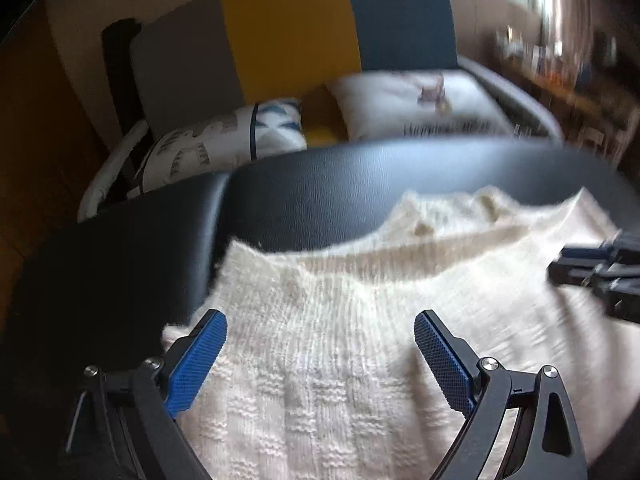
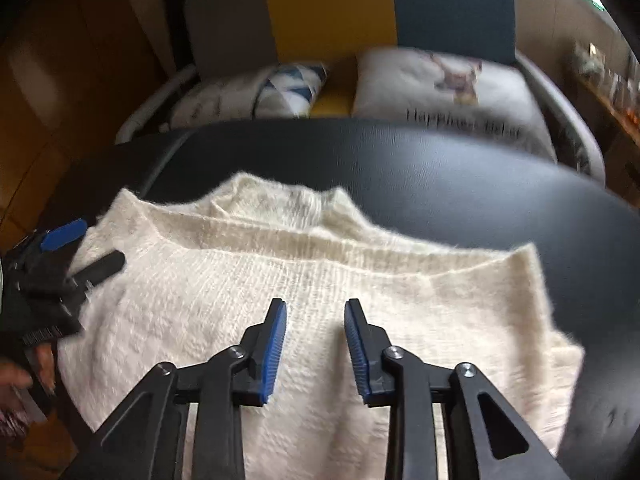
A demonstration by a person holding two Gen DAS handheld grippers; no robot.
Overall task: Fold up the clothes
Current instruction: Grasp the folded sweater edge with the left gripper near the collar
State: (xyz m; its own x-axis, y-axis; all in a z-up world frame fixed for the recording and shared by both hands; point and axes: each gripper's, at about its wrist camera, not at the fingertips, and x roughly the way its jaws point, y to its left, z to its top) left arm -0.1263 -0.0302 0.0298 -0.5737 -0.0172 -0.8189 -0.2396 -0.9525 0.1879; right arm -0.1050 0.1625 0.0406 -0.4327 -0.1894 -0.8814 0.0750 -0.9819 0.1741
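A cream knitted sweater (image 1: 340, 360) (image 2: 320, 280) lies folded on a black padded surface (image 1: 360, 184) (image 2: 440, 176). My left gripper (image 1: 320, 320) hangs over the sweater's left part, its blue pads spread wide with nothing between them. It also shows at the left edge of the right wrist view as the left gripper (image 2: 88, 244), over the sweater's left rim. My right gripper (image 2: 316, 308) hovers over the middle of the sweater, its jaws partly apart and empty. In the left wrist view the right gripper (image 1: 592, 260) enters from the right edge above the knit.
Beyond the black surface stands a sofa with grey, yellow and blue back panels (image 1: 288, 36) and two printed cushions (image 1: 224, 140) (image 2: 440, 84). Wooden furniture (image 2: 60, 80) is at the left. A hand (image 2: 16, 376) shows at the left edge.
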